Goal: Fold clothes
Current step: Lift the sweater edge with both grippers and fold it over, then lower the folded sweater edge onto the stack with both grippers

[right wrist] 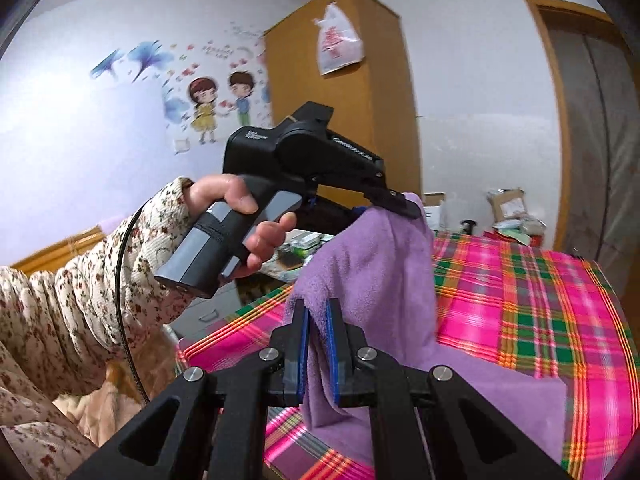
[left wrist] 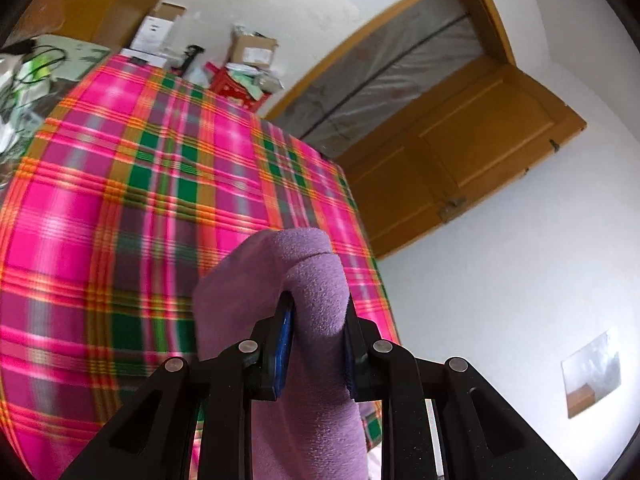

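Note:
A purple fleece cloth [right wrist: 372, 264] is lifted off the pink plaid bed cover [right wrist: 520, 312] by two of its corners. My left gripper [left wrist: 318, 300] is shut on one bunched corner of the purple cloth [left wrist: 312, 280], which bulges up between the blue pads. In the right wrist view the left gripper [right wrist: 408, 206] is held by a hand in a floral sleeve, high above the bed. My right gripper [right wrist: 316, 308] is shut on a lower fold of the same cloth. The rest of the cloth trails down onto the cover.
The plaid cover [left wrist: 140, 200] spans the whole bed. Cardboard boxes [left wrist: 252, 50] and a red crate [left wrist: 234, 88] stand beyond its far edge. A wooden door [left wrist: 460, 152] hangs open on the right. A wardrobe [right wrist: 360, 120] with a plastic bag stands behind.

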`<state>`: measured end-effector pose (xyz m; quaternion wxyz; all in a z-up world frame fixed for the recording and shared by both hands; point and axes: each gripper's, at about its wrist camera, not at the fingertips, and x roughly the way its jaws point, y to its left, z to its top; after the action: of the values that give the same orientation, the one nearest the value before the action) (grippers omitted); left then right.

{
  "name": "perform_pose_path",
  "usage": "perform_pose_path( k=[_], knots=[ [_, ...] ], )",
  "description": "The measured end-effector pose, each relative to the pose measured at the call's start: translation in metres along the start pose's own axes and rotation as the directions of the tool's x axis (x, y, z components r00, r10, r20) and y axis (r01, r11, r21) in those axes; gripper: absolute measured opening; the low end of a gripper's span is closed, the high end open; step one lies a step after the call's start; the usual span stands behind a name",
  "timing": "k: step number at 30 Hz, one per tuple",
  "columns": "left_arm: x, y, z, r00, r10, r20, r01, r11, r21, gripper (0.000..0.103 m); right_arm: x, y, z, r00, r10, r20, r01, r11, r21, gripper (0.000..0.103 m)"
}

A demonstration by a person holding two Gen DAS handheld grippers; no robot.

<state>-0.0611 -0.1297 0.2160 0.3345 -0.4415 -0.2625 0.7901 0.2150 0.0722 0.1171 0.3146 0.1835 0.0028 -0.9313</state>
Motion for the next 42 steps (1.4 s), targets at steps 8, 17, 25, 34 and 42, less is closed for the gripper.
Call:
perform_pose_path(
  k=[8, 17, 25, 34, 42],
  knots=[
    [0.038, -0.029, 0.001, 0.998, -0.023, -0.064, 0.025, 0.999, 0.031, 0.022, -0.017, -0.023, -0.001, 0.995, -0.099, 0.011, 0.097, 0.992, 0.077, 0.009],
    [0.086, -0.051, -0.001, 0.988, -0.036, -0.15, 0.043, 0.998, 0.039, 0.022, -0.044, -0.049, -0.019, 0.975, -0.224, 0.008, 0.221, 0.965, 0.144, 0.008],
    [0.135, -0.061, -0.005, 0.972, -0.05, -0.231, 0.061, 0.997, 0.041, 0.022, -0.059, -0.079, -0.045, 0.943, -0.33, -0.048, 0.333, 0.919, 0.213, 0.008],
    [0.209, -0.051, -0.016, 0.938, -0.047, -0.343, 0.051, 0.999, 0.005, 0.022, -0.057, -0.108, -0.069, 0.903, -0.409, -0.13, 0.429, 0.864, 0.265, 0.008],
    [0.249, -0.031, -0.029, 0.916, -0.055, -0.396, 0.044, 0.998, -0.035, 0.022, -0.048, -0.125, -0.088, 0.87, -0.441, -0.222, 0.49, 0.828, 0.272, 0.008]
  ],
)
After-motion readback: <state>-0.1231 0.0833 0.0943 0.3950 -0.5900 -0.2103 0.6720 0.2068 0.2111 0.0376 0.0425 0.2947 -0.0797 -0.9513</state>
